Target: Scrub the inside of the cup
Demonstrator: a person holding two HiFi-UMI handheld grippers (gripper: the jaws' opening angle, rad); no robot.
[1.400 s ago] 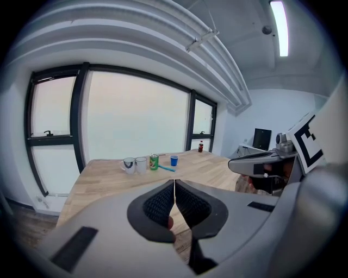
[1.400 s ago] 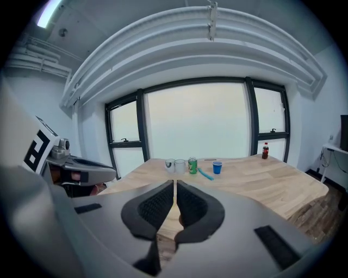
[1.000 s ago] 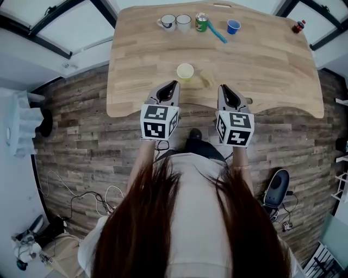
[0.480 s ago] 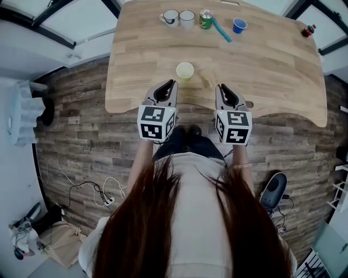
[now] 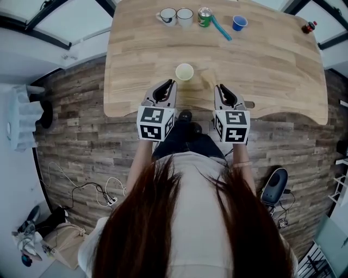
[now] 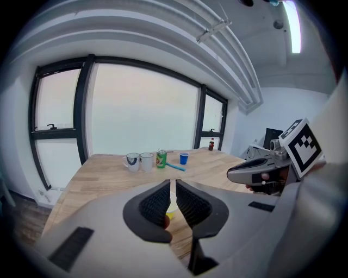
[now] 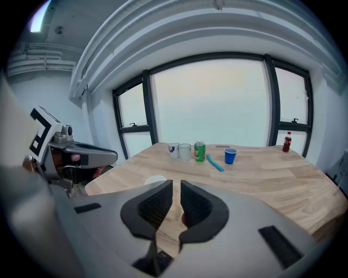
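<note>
1. Little has changed over the last second. Both tongs have only eased down a touch at the near edge of the table [image 5: 272, 65], and their jaws have stayed together. Nothing on the table has moved. I judge the scrubbing has not begun: no cup is held and no brush is picked up.
2. My left tongs [image 5: 173, 82] are closed and empty. Their own view [image 6: 173, 182] shows the pads almost meeting, with only a sliver of the cup seen beyond them.
3. The cup [image 5: 184, 71] stands upright near the middle of the near edge. It is just beyond my left tips and a little to their right, not touched.
4. My right tongs [image 5: 218, 87] are closed on nothing as well. Their own view [image 7: 176, 184] shows bare wood past the pads and the cup [image 7: 155, 179] off to the left.
5. Along the far edge, left to right, stand two mugs [image 5: 175, 16], a can [image 5: 205, 16], a brush [image 5: 220, 30] and a blue cup [image 5: 238, 23]. A bottle [image 5: 310, 27] stands at the far right corner.
6. Pose: both hands are side by side over the near edge, the tongs pointing forward and slightly down, with the cup ahead between them. The brush is well apart, so my right hand faces a long reach.
</note>
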